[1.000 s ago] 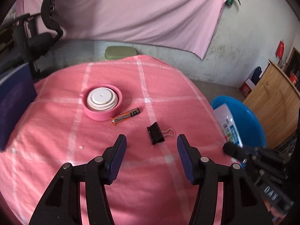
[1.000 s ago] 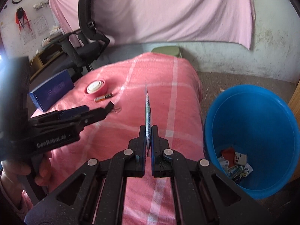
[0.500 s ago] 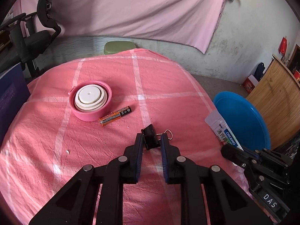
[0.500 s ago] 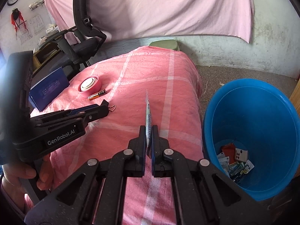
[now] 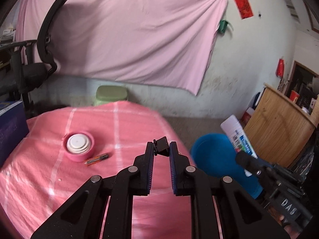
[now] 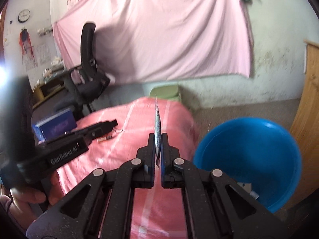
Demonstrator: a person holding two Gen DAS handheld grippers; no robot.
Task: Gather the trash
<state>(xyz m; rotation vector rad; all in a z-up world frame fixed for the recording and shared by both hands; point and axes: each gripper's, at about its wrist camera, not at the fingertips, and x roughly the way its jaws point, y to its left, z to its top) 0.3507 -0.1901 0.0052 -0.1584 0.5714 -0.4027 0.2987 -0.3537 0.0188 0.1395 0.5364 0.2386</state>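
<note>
Black jaws of the left gripper (image 5: pixel 161 149) have just been closing and now pinch a black binder clip (image 5: pixel 162 142), held clear above the pink checked cloth (image 5: pixel 139 209). Right gripper (image 6: pixel 158 139) is clamped on a thin printed sachet (image 6: pixel 157 123), standing edge-on. Beside the table sits a blue bucket (image 6: pixel 249 151). Farther back on the cloth lie a battery (image 5: pixel 96 159) and a pink lidded container (image 5: pixel 78 146).
</note>
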